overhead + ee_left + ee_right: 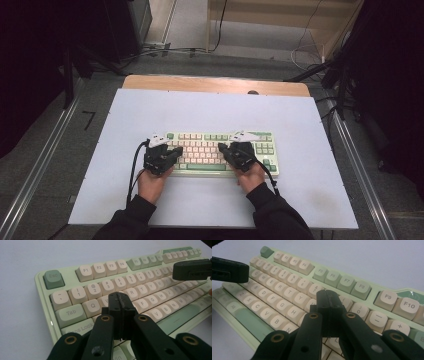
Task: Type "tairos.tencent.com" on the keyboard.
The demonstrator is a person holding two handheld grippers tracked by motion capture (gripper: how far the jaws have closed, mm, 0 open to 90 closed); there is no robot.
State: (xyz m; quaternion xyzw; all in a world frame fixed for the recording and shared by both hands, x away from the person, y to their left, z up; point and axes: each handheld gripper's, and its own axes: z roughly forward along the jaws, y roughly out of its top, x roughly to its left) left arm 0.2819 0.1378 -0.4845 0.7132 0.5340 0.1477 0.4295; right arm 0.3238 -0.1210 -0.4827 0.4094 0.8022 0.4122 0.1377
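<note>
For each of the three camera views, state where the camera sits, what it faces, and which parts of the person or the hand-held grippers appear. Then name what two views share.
High view: above the person's side, looking forward and down at the keyboard on the white table; forearms, hands, both grippers.
Left gripper view: rides the left hand-held gripper, jaws shut, over keys around W and E.
Right gripper view: rides the right hand-held gripper, jaws shut, near the U and I keys.
Shared: each gripper view shows the other gripper's tip over the same keyboard.
</note>
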